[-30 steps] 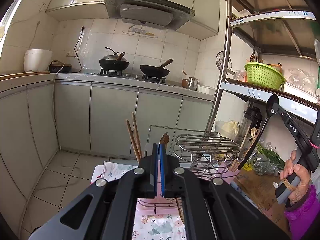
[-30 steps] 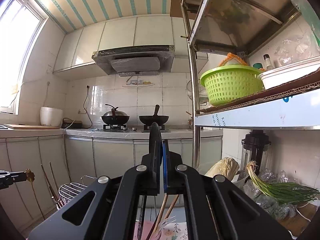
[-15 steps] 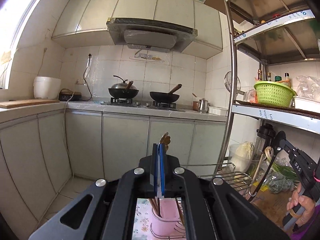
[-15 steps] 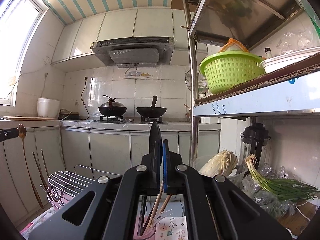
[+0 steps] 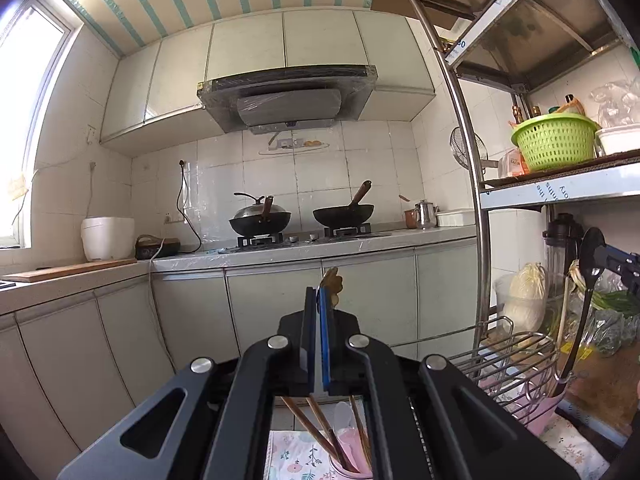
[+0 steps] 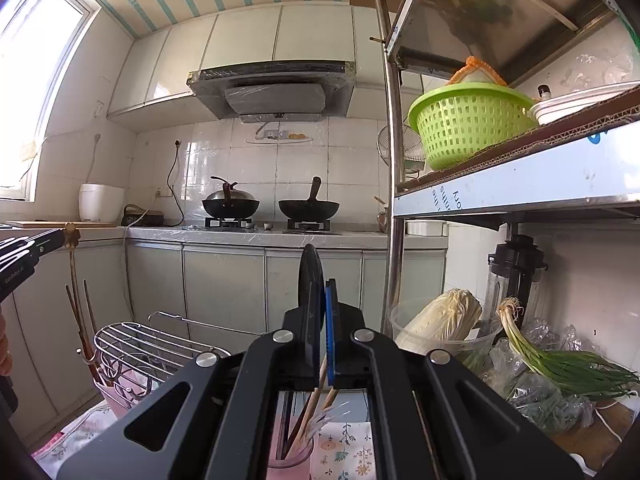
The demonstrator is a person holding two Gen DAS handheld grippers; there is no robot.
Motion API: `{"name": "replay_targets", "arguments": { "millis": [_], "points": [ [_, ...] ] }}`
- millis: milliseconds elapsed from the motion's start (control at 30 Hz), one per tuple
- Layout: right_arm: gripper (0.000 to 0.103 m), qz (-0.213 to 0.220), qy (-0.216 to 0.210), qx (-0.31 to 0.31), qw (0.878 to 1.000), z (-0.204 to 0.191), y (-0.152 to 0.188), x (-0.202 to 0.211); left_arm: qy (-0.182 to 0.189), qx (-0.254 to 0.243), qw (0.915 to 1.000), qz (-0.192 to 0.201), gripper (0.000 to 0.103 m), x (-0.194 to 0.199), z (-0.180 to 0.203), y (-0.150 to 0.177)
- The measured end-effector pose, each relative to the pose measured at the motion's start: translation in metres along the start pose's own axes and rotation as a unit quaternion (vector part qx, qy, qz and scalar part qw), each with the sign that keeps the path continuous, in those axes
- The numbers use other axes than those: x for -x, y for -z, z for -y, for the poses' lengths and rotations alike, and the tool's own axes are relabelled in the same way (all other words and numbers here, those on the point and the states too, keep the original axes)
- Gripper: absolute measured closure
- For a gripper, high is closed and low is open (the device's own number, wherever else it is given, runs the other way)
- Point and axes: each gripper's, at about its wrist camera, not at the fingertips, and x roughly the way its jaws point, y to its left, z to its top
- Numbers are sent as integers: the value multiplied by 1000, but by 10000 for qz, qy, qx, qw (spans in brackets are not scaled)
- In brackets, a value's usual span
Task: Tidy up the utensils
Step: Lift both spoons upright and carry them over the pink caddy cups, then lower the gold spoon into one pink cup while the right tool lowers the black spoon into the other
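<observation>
White glazed wall tiles and pale flat-fronted cabinets fill the far side of a kitchen, under a ceiling of cream and teal stripes. Two black round-bottomed woks (image 5: 343, 215) sit on a gas hob on the far bench (image 5: 312, 250), one under a domed metal lid.

Left gripper (image 5: 318, 344) has its black and blue pads pressed together on a slim wooden utensil with a carved, leaf-shaped top (image 5: 332, 282); its stem hangs down out of sight behind the gripper. Right gripper (image 6: 323, 332) is clamped on a black plastic ladle with a round, flat-looking bowl (image 6: 310, 280) that stands upright above the pads; from the left camera its long dark handle hangs towards the rack.

Below both grippers stands a pink plastic cylindrical utensil cup (image 5: 352, 466) holding about three brown wooden chopsticks (image 5: 320, 428) and one pale spoon, on a cloth printed with small flowers (image 5: 296, 456). Just beside it is a chrome wire dish rack (image 6: 148, 344) of curved rods.

To the right, a steel shelf unit (image 6: 520, 188) carries one lime-green perforated plastic basket (image 6: 468, 124). Under it lie one pale ribbed napa cabbage (image 6: 444, 320) and a bunch of spring onions (image 6: 560, 364).
</observation>
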Motion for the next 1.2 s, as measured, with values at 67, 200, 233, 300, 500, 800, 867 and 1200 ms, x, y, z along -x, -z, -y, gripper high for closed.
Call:
{"name": "replay_targets", "arguments": {
  "millis": [67, 200, 233, 300, 500, 800, 867, 1200],
  "points": [
    [101, -21, -7, 10, 10000, -1, 1, -1, -38, -34, 10000, 21, 102, -4, 2, 4],
    [101, -58, -22, 10, 10000, -1, 4, -2, -56, -43, 9999, 94, 102, -12, 2, 5],
    [101, -64, -22, 13, 10000, 0, 4, -3, -51, -46, 9999, 111, 102, -14, 2, 4],
    [101, -74, -33, 11, 10000, 0, 5, -3, -42, -68, 9999, 135, 102, -18, 3, 1],
    [101, -119, -45, 0, 9999, 0, 7, -8, -22, -212, 9997, 85, 102, -30, 12, 6],
    [101, -279, -78, -96, 9995, 4, 15, -11, 125, -182, 9996, -179, 102, -21, 16, 25],
    [101, -322, -87, -134, 9994, 4, 18, -10, 173, -149, 9994, -254, 102, -14, 17, 30],
    [101, -548, -122, -311, 9979, 0, 36, 11, 469, 233, 9960, -725, 101, 12, 22, 58]
  ]
}}
